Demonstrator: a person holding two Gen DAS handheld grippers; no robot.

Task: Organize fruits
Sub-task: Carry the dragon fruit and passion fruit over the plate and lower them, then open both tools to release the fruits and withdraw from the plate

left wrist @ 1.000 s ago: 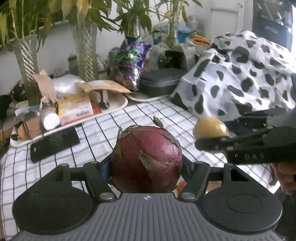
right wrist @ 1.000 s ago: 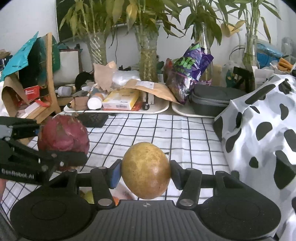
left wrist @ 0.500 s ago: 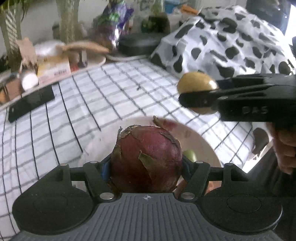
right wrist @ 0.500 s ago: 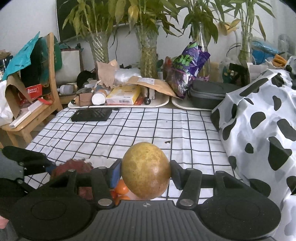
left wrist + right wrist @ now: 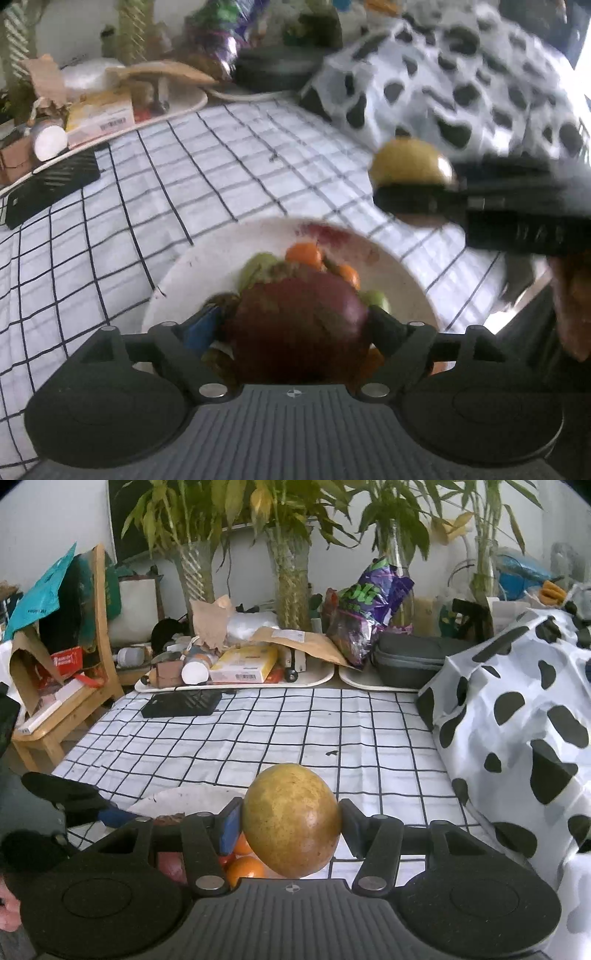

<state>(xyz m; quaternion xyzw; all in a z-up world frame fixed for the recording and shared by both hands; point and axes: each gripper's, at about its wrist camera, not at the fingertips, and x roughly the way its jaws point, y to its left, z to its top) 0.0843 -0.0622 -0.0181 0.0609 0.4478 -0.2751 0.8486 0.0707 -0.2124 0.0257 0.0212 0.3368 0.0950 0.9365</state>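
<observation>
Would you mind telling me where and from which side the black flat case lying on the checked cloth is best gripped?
Grip the black flat case across its short width, near the middle, coming from above with the fingers straddling its two long edges. It lies flat on the checked cloth, so its thin sides offer little to pinch from the front, and the tray crowds its far edge, so I would come steeply.

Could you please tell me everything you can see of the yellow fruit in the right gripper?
The yellow fruit is egg-shaped and smooth, a dull yellow-brown with fine darker speckles and a slight sheen. It looks whole and unbruised. The right gripper is shut on it, one pad pressing each side, so it hangs in the air with its long axis roughly upright. It sits above the checked tablecloth, just past the white plate of fruit, and touches nothing but the pads.
</observation>
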